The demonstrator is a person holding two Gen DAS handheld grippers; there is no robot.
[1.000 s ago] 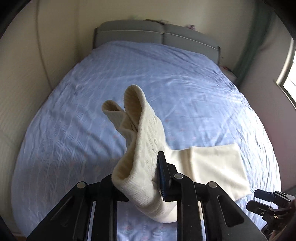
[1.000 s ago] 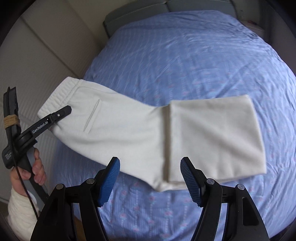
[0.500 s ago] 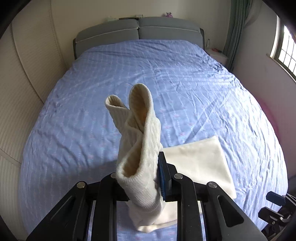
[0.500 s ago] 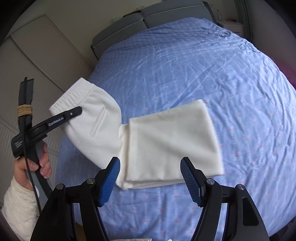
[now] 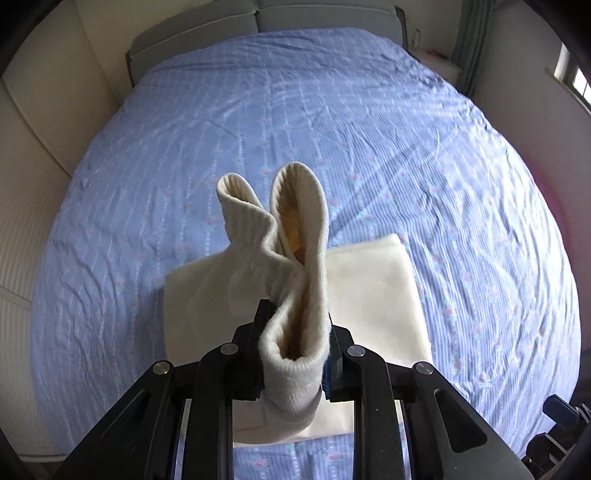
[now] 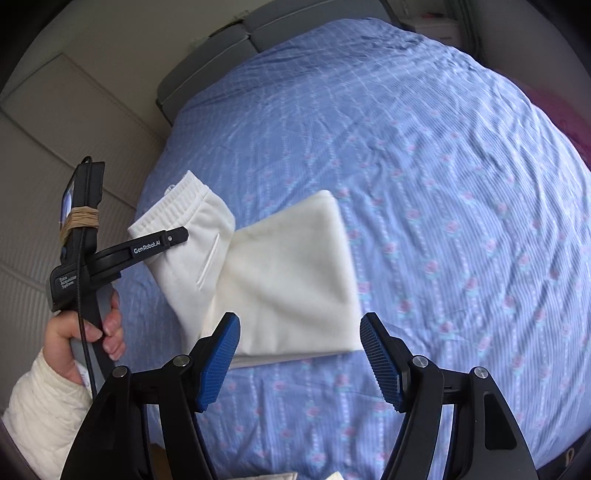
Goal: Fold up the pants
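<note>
Cream white pants (image 6: 288,280) lie partly folded on the blue bed. The folded leg part (image 5: 373,295) rests flat on the sheet. My left gripper (image 5: 295,354) is shut on the ribbed waistband (image 5: 295,258) and holds it lifted over the folded part. It also shows in the right wrist view (image 6: 177,236), clamped on the waistband (image 6: 177,206) at the left. My right gripper (image 6: 299,354) is open and empty, hovering above the near edge of the folded pants.
The bed (image 5: 369,129) has a blue patterned sheet and a grey headboard (image 5: 258,22) at the far end. A padded beige wall (image 6: 55,147) runs along the left. A window (image 5: 572,77) is at the right.
My left gripper has carried the waistband to the right, over the folded leg part. The pants look shorter and more bunched. My right gripper stayed open and drew back slightly.
</note>
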